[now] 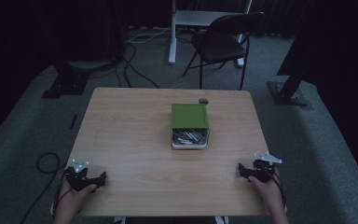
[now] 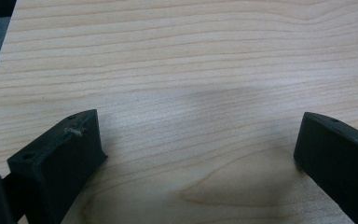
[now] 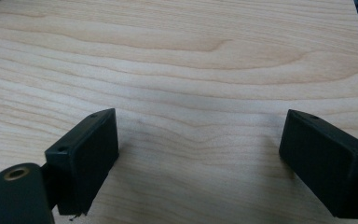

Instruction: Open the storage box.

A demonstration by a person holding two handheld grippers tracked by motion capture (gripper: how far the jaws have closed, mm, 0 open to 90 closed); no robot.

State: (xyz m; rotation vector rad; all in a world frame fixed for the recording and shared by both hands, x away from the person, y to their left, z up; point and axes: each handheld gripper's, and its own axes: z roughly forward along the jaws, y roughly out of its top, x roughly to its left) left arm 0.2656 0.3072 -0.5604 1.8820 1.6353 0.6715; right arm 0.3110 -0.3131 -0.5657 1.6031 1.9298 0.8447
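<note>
The green box (image 1: 189,115) sits near the middle of the wooden table (image 1: 130,140), a little toward the far edge, with a white tray (image 1: 190,140) of pale, stick-like pieces drawn out of its near end. Box and tray together run lengthwise from the far side of the table toward the person, so the open tray faces the near edge. A small dark round thing (image 1: 203,100) lies just beyond the box's far right corner; what it is cannot be told.

Both grippers rest at the near edge, well apart from the box. The left gripper (image 1: 103,178) is at the near left corner and the right gripper (image 1: 240,169) at the near right, their tips turned inward toward each other. The box lies forward and inward of each; the right gripper looks somewhat nearer to it, so it seems the likelier one to reach first.

In the left gripper view (image 2: 193,149) and the right gripper view (image 3: 198,149) the 2 jaws stand wide, with bare table between them and nothing held.

The table has a pale wood surface with long wavy grain, smooth and matte. The jaws are blocky black plastic with flat inner faces and small screw holes. The box looks like thin card or sheet with sharp corners, the tray shallow and rigid.
</note>
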